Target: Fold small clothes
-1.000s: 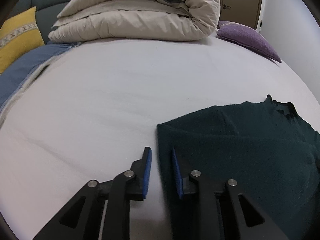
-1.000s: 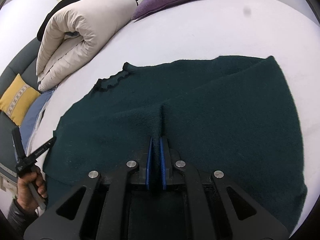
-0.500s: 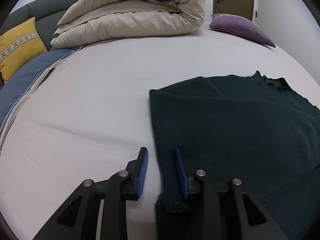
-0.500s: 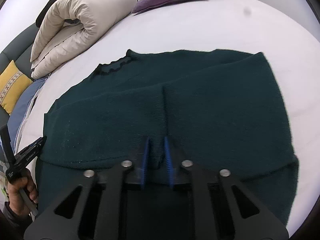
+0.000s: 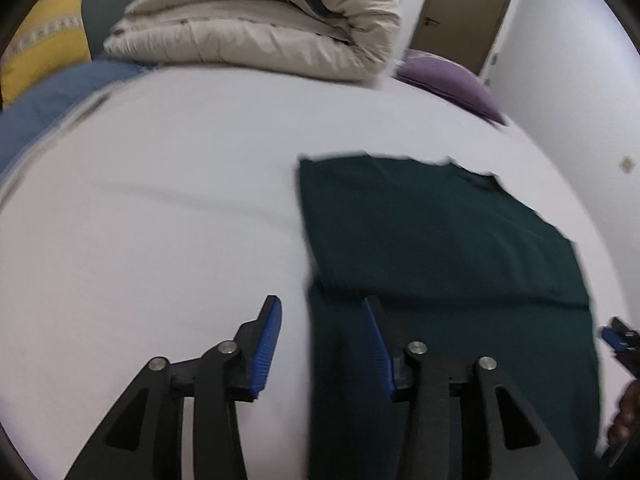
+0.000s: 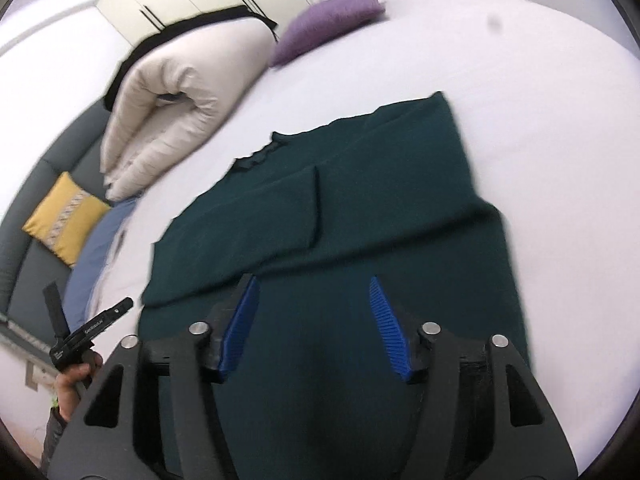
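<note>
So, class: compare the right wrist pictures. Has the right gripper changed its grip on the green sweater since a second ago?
Yes. The right gripper was pinched shut on a ridge of the green sweater; now its jaws stand wide apart, and the sweater lies flat on the white bed.

White lettering runs along the black finger of my left gripper [image 6: 90,326], seen in the right wrist view, but blur leaves it too small to read. I see no other writing.

White bed [image 5: 168,200]: dark green garment [image 6: 360,208], rolled duvet [image 5: 260,28], purple cushion [image 5: 444,80].
</note>
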